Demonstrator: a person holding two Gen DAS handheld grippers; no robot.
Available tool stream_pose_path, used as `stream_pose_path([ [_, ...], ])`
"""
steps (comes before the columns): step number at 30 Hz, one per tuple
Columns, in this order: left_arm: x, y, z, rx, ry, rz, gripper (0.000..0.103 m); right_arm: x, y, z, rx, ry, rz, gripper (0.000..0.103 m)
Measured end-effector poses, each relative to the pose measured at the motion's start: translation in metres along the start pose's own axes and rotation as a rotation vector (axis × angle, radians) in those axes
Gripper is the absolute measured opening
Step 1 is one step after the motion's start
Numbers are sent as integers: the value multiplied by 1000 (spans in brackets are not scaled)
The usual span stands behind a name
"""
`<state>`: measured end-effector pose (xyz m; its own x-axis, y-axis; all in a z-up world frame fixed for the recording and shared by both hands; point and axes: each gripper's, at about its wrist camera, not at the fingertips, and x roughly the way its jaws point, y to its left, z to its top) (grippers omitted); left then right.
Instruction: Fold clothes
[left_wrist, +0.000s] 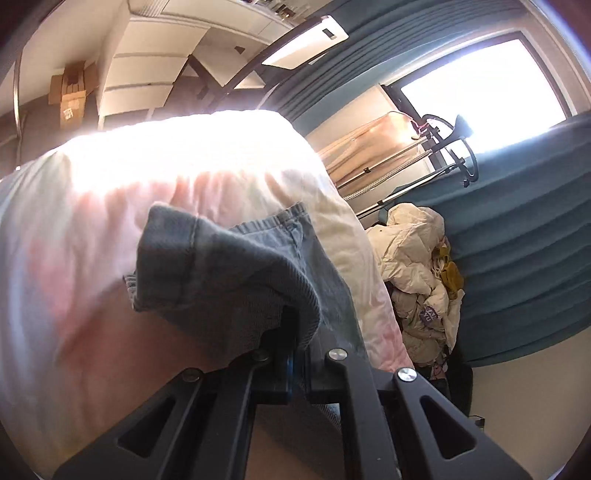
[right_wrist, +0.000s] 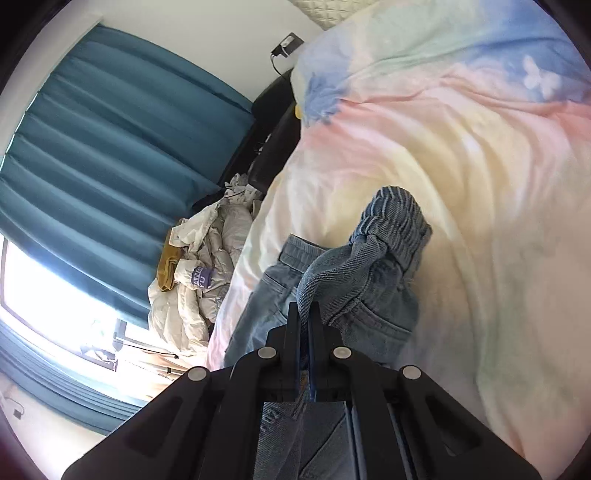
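Already your left gripper (left_wrist: 291, 347) and right gripper (right_wrist: 304, 314) are each clamped shut on the denim jeans (right_wrist: 354, 273), bunched just above the pastel bedspread (right_wrist: 461, 155); expect soft, fairly heavy cloth, best held at the waistband.

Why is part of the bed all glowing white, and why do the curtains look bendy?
Left wrist view: sun from the window washes out the top of the bedspread, and the jeans look smeary. Right wrist view: softer light, jeans sharp, window glaring. Both views: the round lens bends the curtain.
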<state>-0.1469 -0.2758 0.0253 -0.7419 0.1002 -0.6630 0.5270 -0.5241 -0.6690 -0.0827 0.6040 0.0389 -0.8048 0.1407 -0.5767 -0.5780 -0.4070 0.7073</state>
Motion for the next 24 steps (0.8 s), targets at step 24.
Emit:
stream_pose_path([
  [24,251,-70,58,113,78,202,5,279,87,-26,-365,56,-209,2],
])
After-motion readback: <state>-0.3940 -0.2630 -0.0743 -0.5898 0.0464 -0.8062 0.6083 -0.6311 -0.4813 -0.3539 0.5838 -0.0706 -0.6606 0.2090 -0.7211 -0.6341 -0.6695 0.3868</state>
